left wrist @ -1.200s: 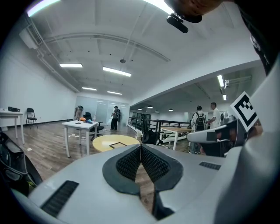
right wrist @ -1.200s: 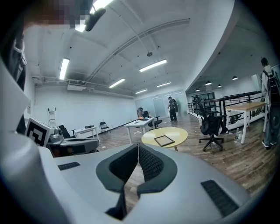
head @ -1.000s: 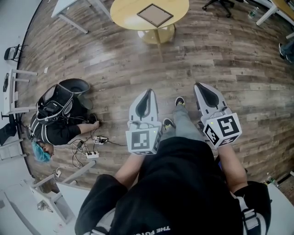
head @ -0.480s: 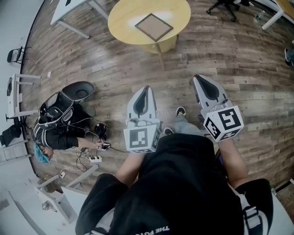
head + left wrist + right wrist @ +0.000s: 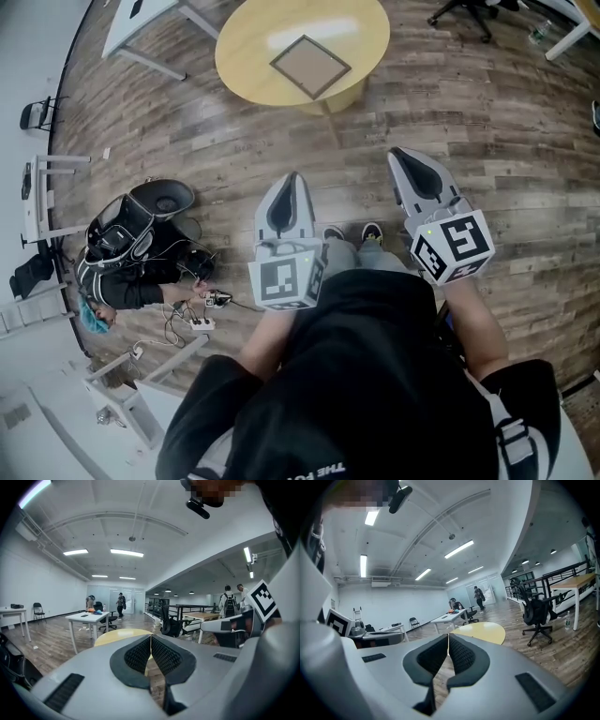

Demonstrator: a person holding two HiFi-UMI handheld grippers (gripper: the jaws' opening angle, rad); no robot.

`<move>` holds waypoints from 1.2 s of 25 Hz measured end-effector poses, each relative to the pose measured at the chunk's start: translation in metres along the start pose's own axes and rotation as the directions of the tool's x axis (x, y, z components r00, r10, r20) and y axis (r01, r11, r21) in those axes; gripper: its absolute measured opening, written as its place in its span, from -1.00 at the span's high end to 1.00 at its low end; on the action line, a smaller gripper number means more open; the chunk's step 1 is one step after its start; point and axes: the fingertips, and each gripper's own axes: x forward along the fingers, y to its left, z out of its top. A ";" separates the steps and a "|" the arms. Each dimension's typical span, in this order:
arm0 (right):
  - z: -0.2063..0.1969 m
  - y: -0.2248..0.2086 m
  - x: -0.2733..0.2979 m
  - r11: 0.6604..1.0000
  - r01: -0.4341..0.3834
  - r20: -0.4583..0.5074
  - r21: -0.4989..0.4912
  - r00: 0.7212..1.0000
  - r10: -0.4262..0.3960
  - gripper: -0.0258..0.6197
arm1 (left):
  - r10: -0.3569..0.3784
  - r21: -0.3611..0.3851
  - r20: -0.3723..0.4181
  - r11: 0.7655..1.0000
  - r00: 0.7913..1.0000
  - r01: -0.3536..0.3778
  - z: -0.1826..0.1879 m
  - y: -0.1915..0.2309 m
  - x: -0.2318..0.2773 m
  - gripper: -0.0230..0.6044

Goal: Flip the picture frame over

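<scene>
A square picture frame (image 5: 310, 67) with a dark rim and brown panel lies flat on the round yellow table (image 5: 253, 66) at the top of the head view. My left gripper (image 5: 288, 179) and right gripper (image 5: 399, 154) are held out level above the wood floor, well short of the table, both shut with nothing between their pads. In the left gripper view the table (image 5: 117, 636) shows beyond the closed fingertips (image 5: 151, 638). The right gripper view shows the table (image 5: 485, 632) just right of its closed fingertips (image 5: 448, 638). The frame cannot be made out in either gripper view.
A person (image 5: 127, 267) crouches on the floor at the left beside cables and a power strip (image 5: 202, 323). White tables (image 5: 141, 19) stand at the far left. An office chair (image 5: 536, 613) is right of the round table, desks and people further back.
The round table and frame have drawn closer, lower in the head view. Both grippers moved forward with the walking person and stayed shut.
</scene>
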 end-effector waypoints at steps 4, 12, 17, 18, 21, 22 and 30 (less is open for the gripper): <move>0.001 -0.016 0.009 0.999 0.023 0.003 0.034 1.000 -0.023 0.86 | -0.014 -0.003 -0.009 1.000 1.000 0.014 0.002 -0.003 0.019 0.85; 0.005 -0.032 0.048 0.998 0.060 0.010 0.033 0.998 -0.060 0.86 | -0.057 0.013 -0.008 0.998 0.998 0.057 0.004 0.018 0.059 0.85; 0.020 -0.031 0.091 0.997 0.082 0.023 -0.004 0.996 -0.081 0.86 | -0.079 0.002 -0.005 0.997 0.997 0.079 0.008 0.057 0.086 0.85; 0.025 -0.032 0.104 0.996 0.085 0.027 -0.017 0.996 -0.085 0.86 | -0.081 0.005 0.003 0.997 0.997 0.081 0.012 0.067 0.094 0.85; 0.044 -0.034 0.135 0.994 0.090 0.035 -0.069 0.996 -0.088 0.86 | -0.084 0.006 0.023 0.996 0.996 0.083 0.023 0.093 0.117 0.85; 0.050 -0.035 0.142 0.991 0.091 0.032 -0.095 0.996 -0.089 0.86 | -0.086 0.001 0.027 0.996 0.996 0.086 0.026 0.100 0.122 0.85; 0.078 -0.036 0.186 0.969 0.108 0.026 -0.224 0.994 -0.105 0.86 | -0.093 -0.036 0.059 0.995 0.994 0.095 0.036 0.155 0.153 0.85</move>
